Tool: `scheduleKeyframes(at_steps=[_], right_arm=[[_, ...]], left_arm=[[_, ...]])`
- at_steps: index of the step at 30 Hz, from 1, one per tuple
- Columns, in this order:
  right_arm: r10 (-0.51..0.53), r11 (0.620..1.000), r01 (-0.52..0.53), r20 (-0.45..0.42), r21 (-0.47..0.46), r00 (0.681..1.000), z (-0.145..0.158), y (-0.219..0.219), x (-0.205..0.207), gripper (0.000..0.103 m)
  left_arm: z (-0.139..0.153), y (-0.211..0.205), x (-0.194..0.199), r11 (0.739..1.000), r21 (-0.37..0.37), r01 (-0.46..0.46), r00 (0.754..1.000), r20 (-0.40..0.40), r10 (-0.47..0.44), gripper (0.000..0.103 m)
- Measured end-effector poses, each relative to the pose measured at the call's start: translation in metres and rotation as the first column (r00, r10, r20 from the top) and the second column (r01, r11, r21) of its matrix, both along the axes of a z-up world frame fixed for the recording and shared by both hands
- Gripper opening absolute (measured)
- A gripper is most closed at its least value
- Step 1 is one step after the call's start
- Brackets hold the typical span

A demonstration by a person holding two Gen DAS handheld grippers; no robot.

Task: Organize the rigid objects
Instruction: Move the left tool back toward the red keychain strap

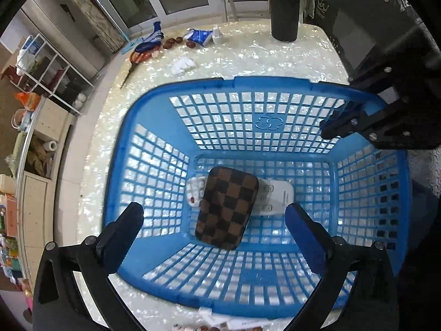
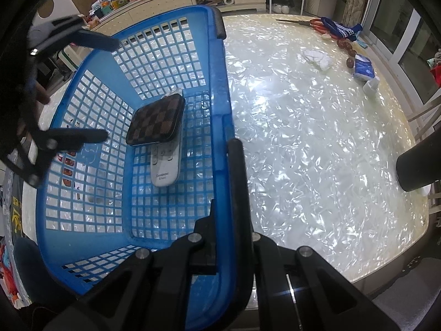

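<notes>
A blue lattice basket (image 1: 275, 82) (image 2: 217, 82) stands on the pearly white table (image 1: 248, 55). On its floor, a brown checkered case (image 1: 226, 209) (image 2: 157, 120) lies across a white remote (image 1: 278, 195) (image 2: 165, 168). My left gripper (image 1: 213, 209) (image 2: 107, 89) hangs above the case with its jaws wide open, and nothing touches its pads. My right gripper (image 2: 224, 182) (image 1: 344, 124) is shut on the basket's rim, with one finger inside the wall and one outside.
Beyond the basket lie red-handled scissors (image 1: 137, 58) (image 2: 311, 23), a blue tissue pack (image 1: 199, 37) (image 2: 363, 69), a crumpled white tissue (image 1: 183, 64) (image 2: 319, 58), brown round pieces (image 1: 173, 42) and a small white bottle (image 1: 217, 34). A black cylinder (image 1: 284, 5) (image 2: 419, 162) stands at the table's edge.
</notes>
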State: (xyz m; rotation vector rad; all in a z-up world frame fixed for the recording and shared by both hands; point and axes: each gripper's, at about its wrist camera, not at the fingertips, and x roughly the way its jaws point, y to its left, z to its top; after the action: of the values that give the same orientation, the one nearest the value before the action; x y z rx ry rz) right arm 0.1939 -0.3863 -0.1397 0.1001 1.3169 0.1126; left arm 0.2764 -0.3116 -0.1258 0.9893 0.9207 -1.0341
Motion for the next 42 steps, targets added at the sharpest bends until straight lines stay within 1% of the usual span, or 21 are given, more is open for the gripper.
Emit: scheduleKeyframes(at_steps=[2,4,6,7,10,12,16,19,21,24,25,27,28,30,33,35,36,37,39,40,42], right_arm=[[0.001,1.0,-0.001,0.0,0.002,1.0,0.0,0.0,0.0,0.004],[0.004,1.0,-0.004,-0.001,0.001,1.0,-0.001,0.0,0.001,0.004],[0.008,1.0,-0.008,-0.004,-0.004,1.0,-0.001,0.0,0.002,0.004],[0.009,1.0,-0.009,-0.005,-0.005,1.0,-0.002,0.001,0.002,0.004],[0.011,1.0,-0.011,-0.004,-0.007,1.0,-0.002,0.001,0.002,0.004],[0.018,1.0,-0.018,-0.004,-0.01,1.0,-0.002,0.002,0.001,0.004],[0.019,1.0,-0.019,-0.006,-0.012,1.0,-0.001,0.002,0.001,0.004],[0.018,1.0,-0.018,-0.003,-0.007,1.0,0.0,0.002,0.0,0.004],[0.014,1.0,-0.014,-0.003,-0.006,1.0,0.0,0.002,0.0,0.004],[0.013,1.0,-0.013,-0.001,-0.007,1.0,0.0,0.002,-0.001,0.004],[0.013,1.0,-0.013,0.0,-0.007,1.0,0.0,0.002,-0.001,0.004],[0.012,1.0,-0.012,0.001,-0.003,1.0,0.0,0.002,-0.001,0.004],[0.011,1.0,-0.011,0.0,-0.002,1.0,0.0,0.001,0.0,0.004],[0.014,1.0,-0.014,-0.001,-0.006,1.0,0.0,0.002,0.0,0.004],[0.016,1.0,-0.016,-0.003,-0.008,1.0,0.0,0.002,0.0,0.004],[0.014,1.0,-0.014,-0.002,-0.006,1.0,0.0,0.002,0.0,0.004],[0.013,1.0,-0.013,-0.002,-0.005,1.0,0.0,0.002,0.0,0.004],[0.013,1.0,-0.013,-0.002,-0.004,1.0,0.0,0.002,0.0,0.004],[0.016,1.0,-0.016,-0.003,-0.007,1.0,0.0,0.003,0.0,0.004],[0.019,1.0,-0.019,-0.005,-0.01,1.0,0.0,0.003,0.001,0.004],[0.023,1.0,-0.023,-0.007,-0.011,1.0,0.0,0.003,0.001,0.004]], left_arm=[[0.011,0.006,-0.003,1.0,-0.02,0.002,1.0,0.001,-0.002,0.103],[0.026,0.014,-0.004,0.999,-0.047,-0.02,1.0,0.006,0.021,0.103],[0.038,0.023,-0.003,0.997,-0.068,-0.044,0.999,-0.008,0.043,0.103],[0.045,0.03,-0.003,0.996,-0.066,-0.057,0.998,-0.011,0.057,0.103],[0.056,0.05,-0.004,0.995,-0.056,-0.084,0.996,0.017,0.085,0.103],[0.06,0.063,-0.003,0.992,-0.056,-0.112,0.993,0.023,0.113,0.103],[0.06,0.098,-0.005,0.978,-0.05,-0.201,0.978,0.048,0.203,0.103],[0.055,0.127,-0.003,0.957,-0.058,-0.286,0.957,0.027,0.288,0.103],[0.048,0.145,0.0,0.937,-0.052,-0.345,0.938,0.021,0.347,0.103],[0.036,0.17,0.007,0.884,-0.049,-0.465,0.885,0.004,0.465,0.103],[0.032,0.179,0.009,0.859,-0.061,-0.508,0.861,-0.008,0.509,0.103],[0.025,0.19,0.011,0.824,-0.079,-0.561,0.827,-0.028,0.561,0.103],[0.02,0.196,0.012,0.8,-0.087,-0.594,0.804,-0.037,0.593,0.103],[0.012,0.202,0.013,0.763,-0.085,-0.641,0.767,-0.041,0.64,0.103],[-0.002,0.209,0.015,0.692,-0.074,-0.718,0.696,-0.047,0.716,0.103],[-0.012,0.216,0.02,0.623,-0.067,-0.78,0.626,-0.069,0.777,0.103],[-0.015,0.219,0.022,0.592,-0.074,-0.803,0.596,-0.082,0.799,0.103],[-0.019,0.225,0.026,0.544,-0.078,-0.835,0.55,-0.114,0.828,0.103],[-0.026,0.234,0.031,0.473,-0.088,-0.877,0.481,-0.148,0.864,0.103],[-0.03,0.239,0.034,0.432,-0.087,-0.898,0.441,-0.154,0.884,0.103],[-0.039,0.248,0.039,0.37,-0.085,-0.925,0.379,-0.167,0.91,0.103]])
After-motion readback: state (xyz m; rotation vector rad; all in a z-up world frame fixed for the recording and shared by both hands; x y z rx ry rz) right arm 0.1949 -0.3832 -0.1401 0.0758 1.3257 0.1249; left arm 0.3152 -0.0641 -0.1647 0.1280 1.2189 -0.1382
